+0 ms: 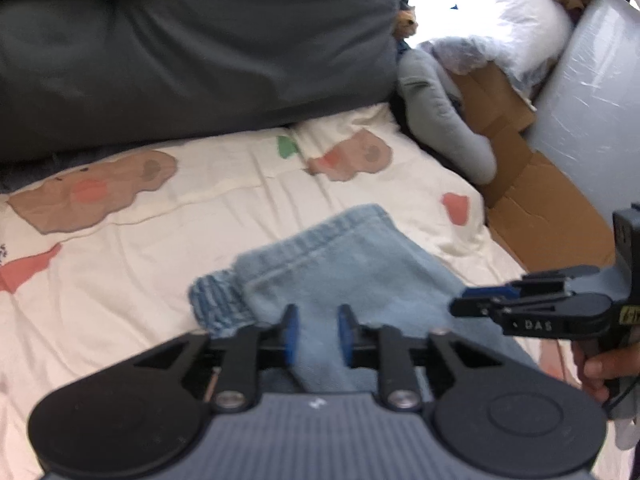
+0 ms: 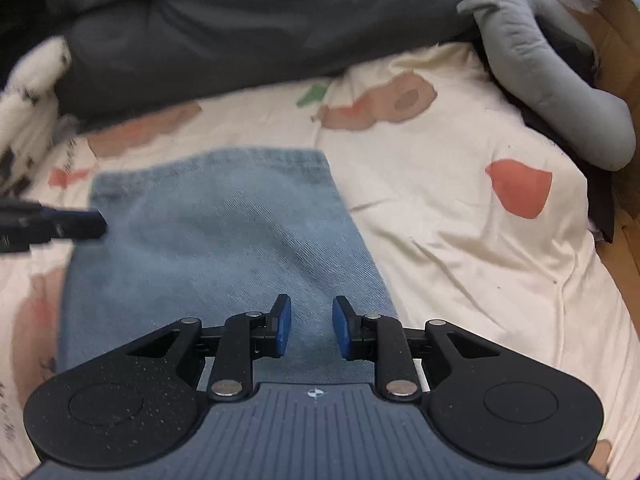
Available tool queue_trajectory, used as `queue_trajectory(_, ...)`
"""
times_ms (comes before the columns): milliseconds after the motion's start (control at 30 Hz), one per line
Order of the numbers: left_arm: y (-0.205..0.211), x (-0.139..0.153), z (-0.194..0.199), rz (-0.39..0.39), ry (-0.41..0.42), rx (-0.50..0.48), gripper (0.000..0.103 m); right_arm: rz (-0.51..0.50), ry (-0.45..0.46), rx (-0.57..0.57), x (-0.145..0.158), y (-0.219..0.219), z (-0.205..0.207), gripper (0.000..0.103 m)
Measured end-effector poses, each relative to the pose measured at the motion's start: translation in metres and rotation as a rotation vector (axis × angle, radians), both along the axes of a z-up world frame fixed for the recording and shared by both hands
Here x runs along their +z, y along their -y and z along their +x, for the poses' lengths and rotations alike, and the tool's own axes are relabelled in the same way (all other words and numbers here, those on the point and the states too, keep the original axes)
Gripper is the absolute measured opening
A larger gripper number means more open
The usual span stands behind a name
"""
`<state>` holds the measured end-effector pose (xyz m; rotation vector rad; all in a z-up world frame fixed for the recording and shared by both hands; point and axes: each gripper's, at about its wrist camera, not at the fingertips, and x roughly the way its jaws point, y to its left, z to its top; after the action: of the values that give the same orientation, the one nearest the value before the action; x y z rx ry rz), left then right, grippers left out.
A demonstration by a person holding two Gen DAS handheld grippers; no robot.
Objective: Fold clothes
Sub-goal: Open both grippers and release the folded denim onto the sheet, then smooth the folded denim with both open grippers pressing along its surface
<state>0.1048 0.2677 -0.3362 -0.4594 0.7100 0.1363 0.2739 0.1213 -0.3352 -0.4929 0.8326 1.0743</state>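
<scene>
Because denim is thick, fairly heavy and only half limp, the pale blue jeans (image 2: 224,240) lying folded on the printed bedsheet (image 2: 460,240) are probably best taken at a hem or seamed edge. Both the left hand-held gripper (image 1: 318,334) and the right hand-held gripper (image 2: 311,326) stand slightly spread above the cloth, pinching nothing

We look across a bed under a cream sheet (image 1: 224,216) printed with tan, coral and green shapes. At its far side lies a dark grey duvet (image 1: 192,52), bunched and heavy. To the right we see a grey plush toy (image 1: 440,112) against flattened brown cardboard (image 1: 532,200), and a pale blue plastic-wrapped surface (image 1: 592,92) beyond. Bright daylight washes out a white pillow (image 1: 500,12) at the upper right.
</scene>
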Motion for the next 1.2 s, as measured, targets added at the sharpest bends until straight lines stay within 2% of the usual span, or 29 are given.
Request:
queue_trajectory(33,0.005,0.000,0.001,-0.001,0.000,-0.018,0.027,0.014,-0.001,0.007,0.002,0.000,-0.004,0.036)
queue_trajectory(100,0.016,-0.002,0.004,-0.002,-0.002,-0.058,0.029,0.022,0.002,0.028,0.000,-0.003,-0.011,0.051)
queue_trajectory(233,0.032,-0.012,0.007,0.003,-0.023,-0.083,0.030,-0.025,0.009,0.048,-0.014,-0.013,-0.017,0.059)
queue_trajectory(300,0.038,-0.015,0.005,0.021,-0.027,-0.096,0.031,-0.029,-0.008,0.037,-0.019,-0.011,-0.015,0.066)
queue_trajectory(467,0.048,-0.018,-0.001,0.055,-0.044,-0.144,0.040,-0.082,-0.013,0.057,-0.030,0.002,-0.017,0.068)
queue_trajectory(800,0.067,-0.023,-0.014,0.046,-0.077,-0.207,0.040,-0.178,-0.060,0.084,-0.035,0.056,-0.031,0.071)
queue_trajectory(1000,0.083,-0.023,-0.023,0.031,-0.099,-0.241,0.043,-0.248,-0.035,0.143,-0.032,0.092,-0.040,0.072)
queue_trajectory(1200,0.106,-0.022,-0.029,0.029,-0.125,-0.316,0.043,-0.284,-0.034,0.108,-0.032,0.135,-0.037,0.072)
